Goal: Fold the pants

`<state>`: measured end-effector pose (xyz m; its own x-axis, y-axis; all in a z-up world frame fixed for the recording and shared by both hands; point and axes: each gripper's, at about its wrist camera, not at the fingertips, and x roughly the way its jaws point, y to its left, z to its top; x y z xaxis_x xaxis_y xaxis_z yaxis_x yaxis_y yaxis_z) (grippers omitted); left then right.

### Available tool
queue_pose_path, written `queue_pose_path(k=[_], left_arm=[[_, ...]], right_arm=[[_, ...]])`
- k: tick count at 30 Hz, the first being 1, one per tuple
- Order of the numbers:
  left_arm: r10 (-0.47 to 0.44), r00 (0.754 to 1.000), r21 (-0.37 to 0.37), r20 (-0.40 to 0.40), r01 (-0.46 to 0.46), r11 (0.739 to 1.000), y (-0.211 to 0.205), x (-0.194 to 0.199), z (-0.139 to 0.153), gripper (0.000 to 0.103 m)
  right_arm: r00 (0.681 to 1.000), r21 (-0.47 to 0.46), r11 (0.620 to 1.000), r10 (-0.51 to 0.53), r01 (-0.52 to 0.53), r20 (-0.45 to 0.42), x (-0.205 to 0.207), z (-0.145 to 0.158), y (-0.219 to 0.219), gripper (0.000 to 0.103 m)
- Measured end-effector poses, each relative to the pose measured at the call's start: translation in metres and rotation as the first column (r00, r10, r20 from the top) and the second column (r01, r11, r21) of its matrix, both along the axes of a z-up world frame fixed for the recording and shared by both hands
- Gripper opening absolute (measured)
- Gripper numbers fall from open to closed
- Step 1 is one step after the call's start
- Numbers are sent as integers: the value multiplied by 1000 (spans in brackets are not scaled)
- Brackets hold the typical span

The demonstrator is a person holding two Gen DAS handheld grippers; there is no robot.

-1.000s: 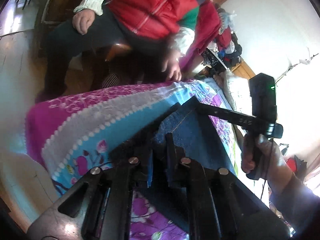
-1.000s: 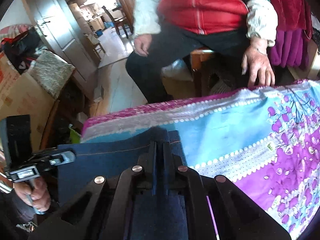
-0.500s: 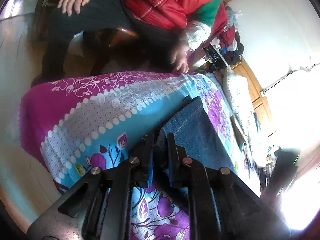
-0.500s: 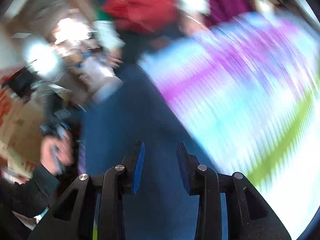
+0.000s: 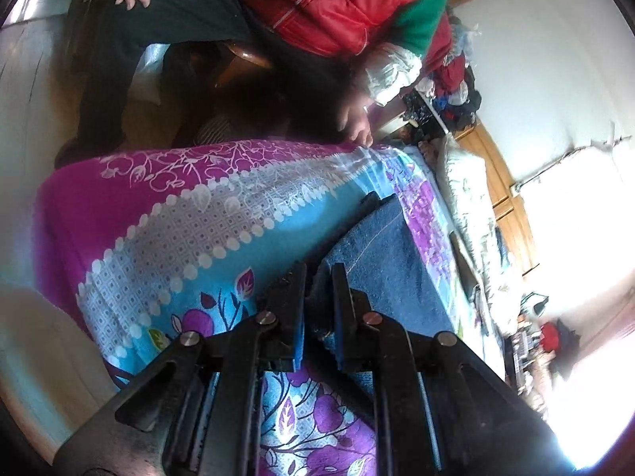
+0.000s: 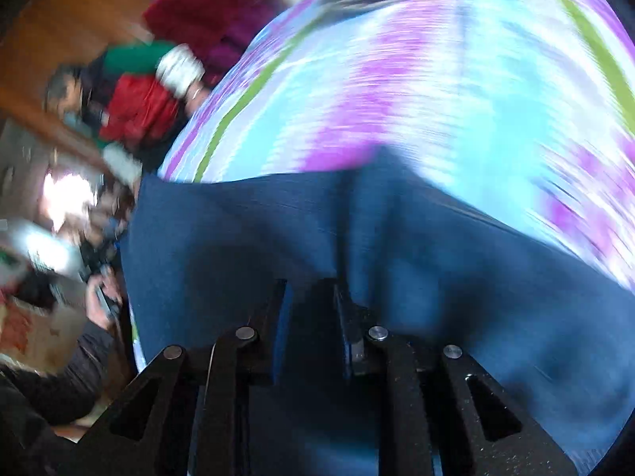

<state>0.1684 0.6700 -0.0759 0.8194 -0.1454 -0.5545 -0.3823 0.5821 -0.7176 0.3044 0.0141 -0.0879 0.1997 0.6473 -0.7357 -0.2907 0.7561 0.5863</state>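
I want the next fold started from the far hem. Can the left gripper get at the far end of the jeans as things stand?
Probably not at once: the left gripper is shut on the near corner of the jeans. Nothing lies on the denim beyond it, so once it lets go the way looks free.

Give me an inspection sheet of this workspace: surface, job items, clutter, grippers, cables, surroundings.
Surface: bed with floral bedsheet, purple, blue and white.
Job's things: blue denim pants lying on the sheet.
Clutter: pillow and small items along the bed's far side, too blurred to name.
Grippers: left gripper shut on the pants' edge; right gripper over denim, heavy motion blur, grip unclear.
Cables: nothing seen.
Surroundings: seated person in red vest beside the bed, hand at the sheet's edge; clothes pile; wooden cabinets.
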Motion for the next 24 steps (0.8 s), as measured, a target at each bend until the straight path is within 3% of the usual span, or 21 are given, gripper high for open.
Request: queue_pose_path(k=[2,4,5,6,7,9,10,12,14,16,17,18,20,21,22,24], left_arm=[[22,1000,-41,-4,-22,999,2,-3,-2,14],[41,999,-42,-36,-43,998,2,-5,0,15],[53,997,-32,-60,-55,998,1,-7,1,15],[59,995,-23,-77,-61,998,0,-9,4,16],[67,992,4,-105,-67,998,-4,-11,9,19],[64,977,134,-205,-37,990,-21,-12,26,23],[30,976,177,-217,10,984,-35,-12,36,23],[-43,978,252,-206,95,963,-67,-10,60,23],[-106,984,307,-141,145,940,-97,-9,92,23],[-72,997,398,-31,78,914,-121,-19,137,23],[-32,999,465,15,22,885,-130,-26,158,24],[33,997,573,73,-69,817,-144,-37,185,26],[173,960,769,221,-281,574,-173,-67,232,36],[227,926,818,303,-375,436,-186,-82,250,56],[286,875,848,391,-464,258,-200,-97,265,80],[333,738,807,587,-564,-175,-233,-123,278,94]], right_arm=[[999,9,999,-52,52,-1,-14,0,-28,20],[997,-53,996,-74,75,19,-26,7,-35,25],[996,-93,992,-80,84,41,-33,12,-31,29],[994,-138,986,-83,92,71,-41,21,-24,41],[991,-183,977,-89,107,101,-49,30,-15,52],[983,-217,968,-98,130,154,-64,48,4,53],[979,-213,968,-98,136,181,-72,56,10,53],[965,-219,965,-88,144,246,-90,73,27,56],[952,-229,963,-71,143,297,-106,89,46,58],[944,-219,967,-53,130,325,-119,102,52,59],[939,-217,967,-58,137,338,-126,107,53,59],[937,-207,968,-65,143,344,-130,113,52,59],[930,-191,970,-76,153,361,-141,123,51,59],[925,-196,966,-86,168,371,-146,127,48,61],[922,-195,964,-96,180,376,-149,130,43,62],[921,-180,963,-125,203,369,-157,131,35,68]])
